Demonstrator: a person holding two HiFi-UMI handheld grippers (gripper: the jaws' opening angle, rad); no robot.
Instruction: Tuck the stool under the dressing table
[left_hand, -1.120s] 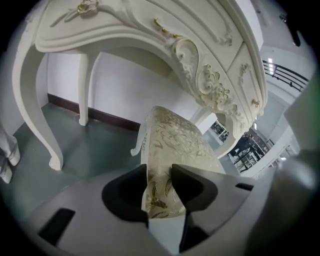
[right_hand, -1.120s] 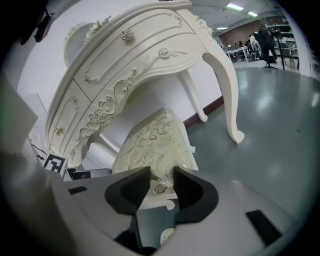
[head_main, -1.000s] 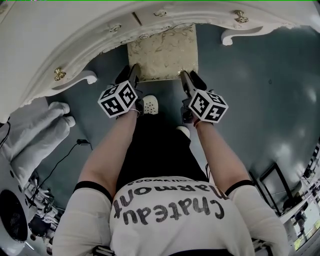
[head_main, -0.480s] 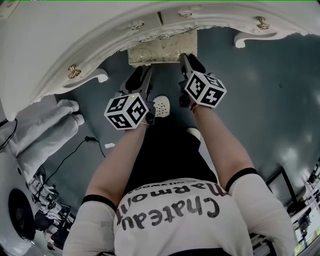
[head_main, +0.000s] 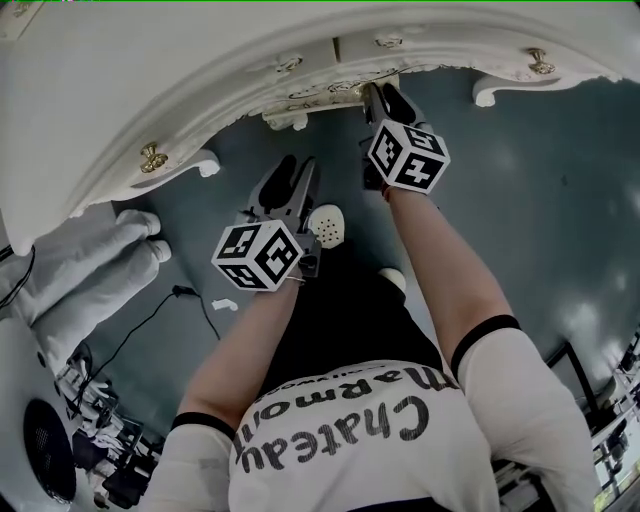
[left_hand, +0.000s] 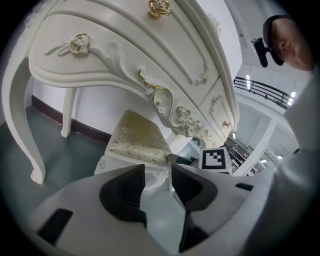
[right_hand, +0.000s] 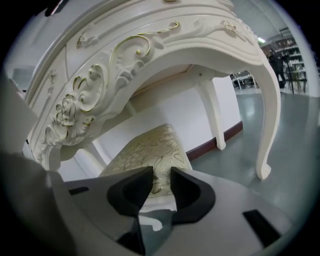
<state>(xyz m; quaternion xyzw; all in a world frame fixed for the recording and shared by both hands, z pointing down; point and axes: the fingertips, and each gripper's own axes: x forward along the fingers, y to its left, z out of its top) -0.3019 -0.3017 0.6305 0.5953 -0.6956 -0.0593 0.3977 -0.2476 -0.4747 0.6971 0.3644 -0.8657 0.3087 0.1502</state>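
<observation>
Jaws of the right gripper (right_hand: 162, 172) stand partly open with a narrow gap, having just been closing. They clamp nothing, and the front edge of the stool (right_hand: 150, 150) shows in that gap, right at the tips; actual contact cannot be confirmed. On this evidence the gripper is serving as a pusher: its tips are set at the front edge of the seat and point forward and somewhat downward, so that any force runs along the floor (head_main: 540, 200) and under the furniture. Jaws of the left gripper (left_hand: 157, 170) stand moderately apart and empty, with only bare floor between them. This gripper is held back and higher, well apart from the stool, which lies ahead of its tips and a little to the left in the left gripper view. The stool stands on the floor in the opening between the carved legs of the dressing table (head_main: 200, 80), its brocade seat beneath the front apron. From overhead, the dressing table's front edge hides almost all of it. The tuck appears nearly complete.
</observation>
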